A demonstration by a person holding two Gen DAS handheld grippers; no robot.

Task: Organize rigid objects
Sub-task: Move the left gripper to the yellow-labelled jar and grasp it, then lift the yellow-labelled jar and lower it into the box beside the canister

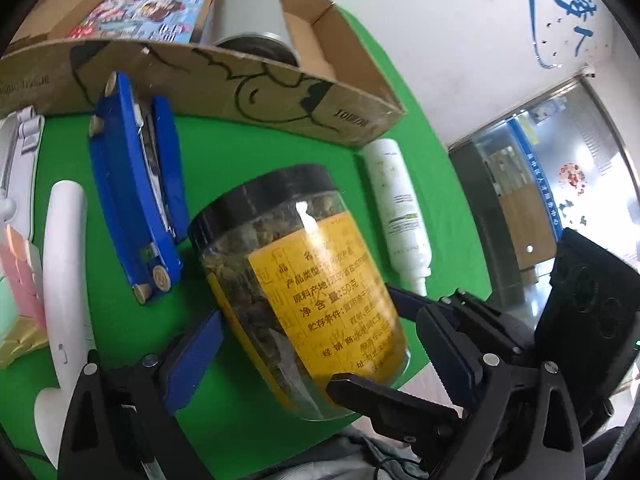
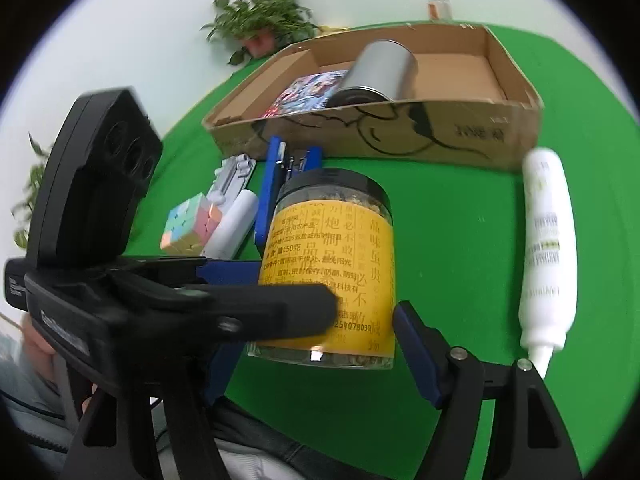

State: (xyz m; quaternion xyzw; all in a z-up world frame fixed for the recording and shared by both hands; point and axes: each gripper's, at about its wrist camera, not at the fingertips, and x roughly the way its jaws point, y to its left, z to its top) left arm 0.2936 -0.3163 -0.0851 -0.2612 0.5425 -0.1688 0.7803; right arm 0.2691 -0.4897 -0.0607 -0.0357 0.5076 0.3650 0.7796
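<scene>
— Where was the jar in relation to the cardboard box?

— It stood in front of the box's printed front wall, outside it, over the green cloth. Its black lid pointed toward the box and its yellow label faced the cameras. Whether its base rested on the cloth could not be told.

— And the left gripper?

— It reached toward the box from the near side with the jar between its two blue pads, one at each flank of the glass. The jaws were spread wide and bracketed the jar without visibly squeezing it.

— The right gripper?

— It also pointed toward the box, with the same jar between its fingers. Its right pad sat just beside the label's edge. Its other pad was hidden behind the left gripper's black finger, which crossed in front of the jar. So whether that claw was clenched on the jar or loose could not be told.

— What else lay before the box?

— A blue stapler lay toward the left end of the front wall. A white bottle lay off the box's right corner. Inside the box, a grey tin lay on its side next to a colourful printed pack.
</scene>
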